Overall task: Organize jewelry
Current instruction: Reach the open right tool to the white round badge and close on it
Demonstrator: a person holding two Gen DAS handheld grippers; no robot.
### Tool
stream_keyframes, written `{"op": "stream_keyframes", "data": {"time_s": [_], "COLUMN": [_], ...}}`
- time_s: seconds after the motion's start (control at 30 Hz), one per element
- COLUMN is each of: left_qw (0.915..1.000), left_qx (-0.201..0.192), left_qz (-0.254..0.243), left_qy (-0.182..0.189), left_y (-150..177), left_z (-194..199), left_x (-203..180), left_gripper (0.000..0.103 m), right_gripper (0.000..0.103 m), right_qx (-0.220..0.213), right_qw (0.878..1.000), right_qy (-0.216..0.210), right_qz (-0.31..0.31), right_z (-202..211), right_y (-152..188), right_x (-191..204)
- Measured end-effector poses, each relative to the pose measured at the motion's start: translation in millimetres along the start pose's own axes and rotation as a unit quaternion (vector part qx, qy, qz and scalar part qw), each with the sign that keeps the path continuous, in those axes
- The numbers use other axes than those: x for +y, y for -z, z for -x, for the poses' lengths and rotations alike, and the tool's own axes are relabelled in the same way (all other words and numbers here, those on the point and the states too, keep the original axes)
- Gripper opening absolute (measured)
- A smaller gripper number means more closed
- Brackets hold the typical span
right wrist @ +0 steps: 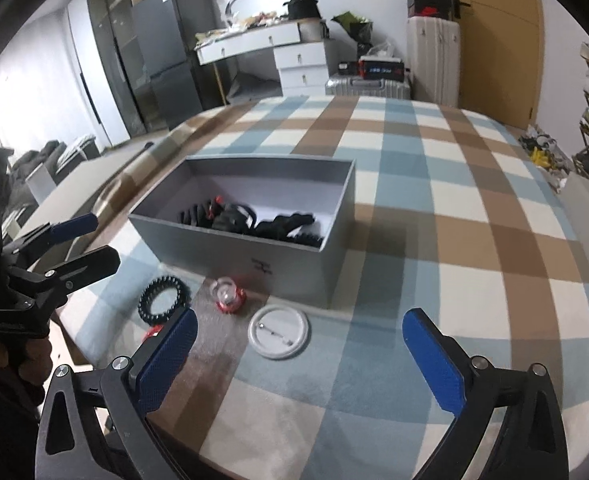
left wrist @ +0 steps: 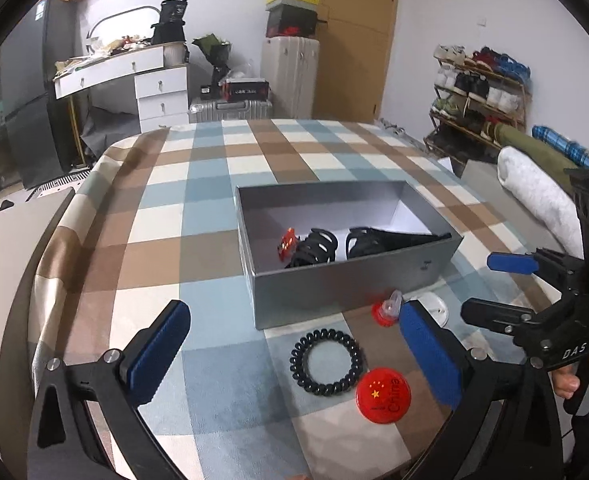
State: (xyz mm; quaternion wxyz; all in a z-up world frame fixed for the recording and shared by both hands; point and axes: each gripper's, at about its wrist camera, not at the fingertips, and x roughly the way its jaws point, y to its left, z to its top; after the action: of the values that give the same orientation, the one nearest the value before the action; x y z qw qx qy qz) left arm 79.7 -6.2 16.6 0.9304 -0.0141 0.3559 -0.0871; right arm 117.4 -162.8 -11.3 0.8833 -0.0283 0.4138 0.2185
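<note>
An open grey box (left wrist: 354,280) (right wrist: 234,258) on the checked cloth holds black hair claws (left wrist: 318,246) (right wrist: 282,224) and a small red clip (left wrist: 286,242). In front of it lie a black spiral hair tie (left wrist: 326,362) (right wrist: 164,298), a red round badge (left wrist: 383,395), a small red-and-clear piece (left wrist: 388,310) (right wrist: 227,295) and a white badge back (right wrist: 279,332). My left gripper (left wrist: 294,344) (right wrist: 94,242) is open above the hair tie and holds nothing. My right gripper (right wrist: 300,344) (left wrist: 490,286) is open over the white badge back, also with nothing in it.
The checked cloth (left wrist: 214,184) ends in a rounded edge at the left and near side. A rolled white towel (left wrist: 542,200) lies at the right. Beyond the far edge stand suitcases (left wrist: 290,76), a white desk (left wrist: 134,76) and a shoe rack (left wrist: 478,92).
</note>
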Motion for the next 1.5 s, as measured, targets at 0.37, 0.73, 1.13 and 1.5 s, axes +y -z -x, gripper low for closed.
{"op": "stream_keyframes", "data": {"time_s": [0.37,0.73,1.13,1.5], "left_qw": [0.9995,0.9995,0.9992,0.999], "left_qx": [0.028,0.032,0.036,0.036], "left_qz": [0.009,-0.001,-0.019,-0.025], "left_qy": [0.006,0.0,-0.005,-0.007], "left_y": [8,9,11,12], "left_z": [-6,-7,-10,-10], "left_x": [0,-2,-8,-11], "left_gripper": [0.102,0.102,0.102,0.102], "right_gripper": [0.103,0.102,0.102,0.098], "right_qx": [0.035,0.04,0.052,0.048], "right_qw": [0.999,0.998,0.996,0.995], "right_qy": [0.022,0.054,0.075,0.091], "right_qz": [0.011,0.01,-0.003,-0.004], "right_z": [-20,-30,-37,-36], "right_y": [9,12,14,15], "right_x": [6,9,1,1]}}
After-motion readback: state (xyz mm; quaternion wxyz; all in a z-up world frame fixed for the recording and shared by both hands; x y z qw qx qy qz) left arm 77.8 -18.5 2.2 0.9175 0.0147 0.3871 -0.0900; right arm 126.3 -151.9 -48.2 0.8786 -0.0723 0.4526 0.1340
